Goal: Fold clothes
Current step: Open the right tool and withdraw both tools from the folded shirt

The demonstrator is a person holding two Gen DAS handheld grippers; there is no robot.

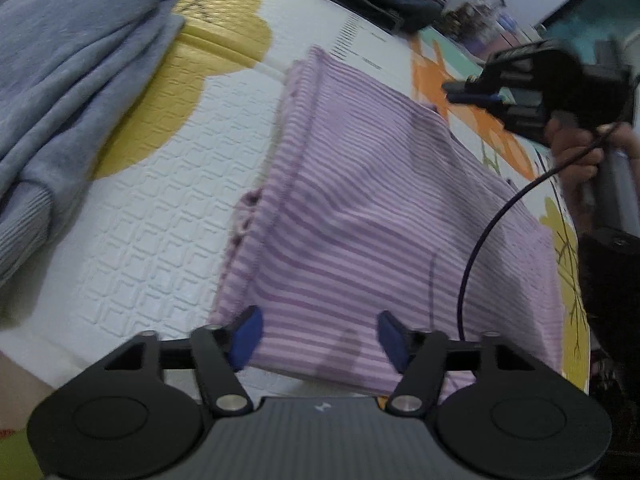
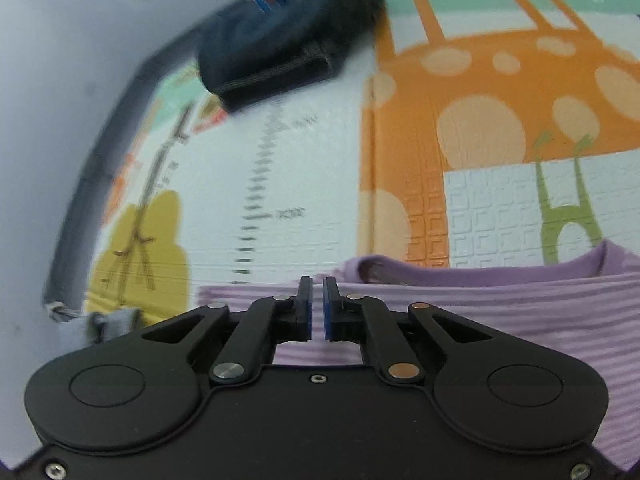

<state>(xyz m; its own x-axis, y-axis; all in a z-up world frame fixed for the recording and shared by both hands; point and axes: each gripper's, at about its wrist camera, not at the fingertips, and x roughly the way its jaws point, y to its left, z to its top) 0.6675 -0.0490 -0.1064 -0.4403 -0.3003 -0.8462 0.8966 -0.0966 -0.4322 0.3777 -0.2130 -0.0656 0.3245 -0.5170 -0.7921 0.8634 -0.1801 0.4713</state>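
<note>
We see the striped lilac shirt (image 1: 360, 216) lying folded on the patterned play mat (image 1: 160, 208), with our left gripper (image 1: 318, 338) just above its near edge, jaws spread wide and nothing between the blue pads. Our right gripper (image 2: 317, 308) hangs over the shirt's collar side with its pads nearly together and empty. A grey sweater (image 1: 72, 80) lies left of the shirt, and a dark folded garment (image 2: 280, 52) sits far back.

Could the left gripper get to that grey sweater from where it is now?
Probably yes. The left gripper stands open over the purple striped shirt, holding nothing, and only bare play mat lies between it and the grey sweater. It would have to swing over to that side.
</note>
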